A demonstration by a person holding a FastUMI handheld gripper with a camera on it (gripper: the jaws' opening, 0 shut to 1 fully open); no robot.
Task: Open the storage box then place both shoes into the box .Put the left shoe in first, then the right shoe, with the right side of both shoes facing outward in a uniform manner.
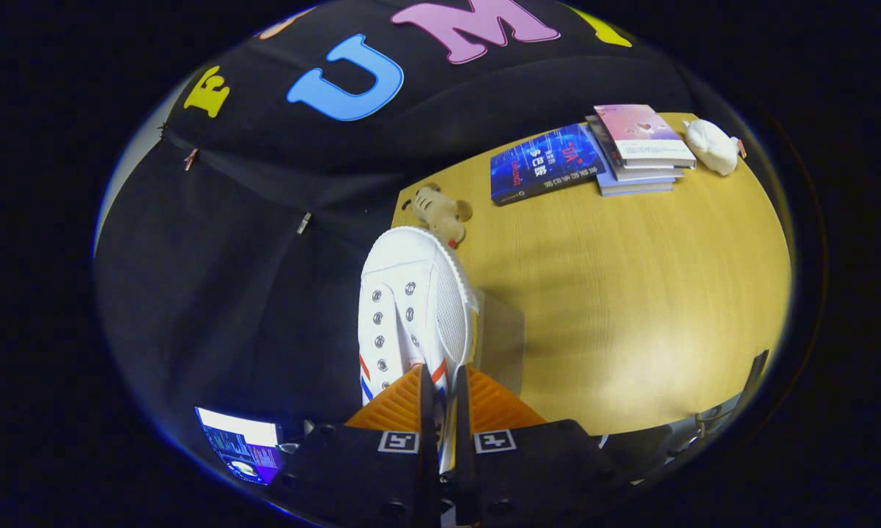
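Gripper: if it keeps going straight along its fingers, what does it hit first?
The gripper is shut on the white shoe, toe pointing ahead. Just beyond the toe sits a small plush toy at the table edge, probably first, though depth is unclear.

Even overhead light brightens the yellow wooden table (631, 293); a soft grey shadow falls right of the white canvas shoe (411, 301). Fisheye bending warps the edges; focus is sharp.

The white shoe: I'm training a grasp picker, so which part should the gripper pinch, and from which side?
The thin side wall at the shoe opening, from the heel end. The gripper already has it there: its fingers are nearly closed on that edge, toe pointing away toward the toy. The wall is thin enough to pinch; the toe is too broad.
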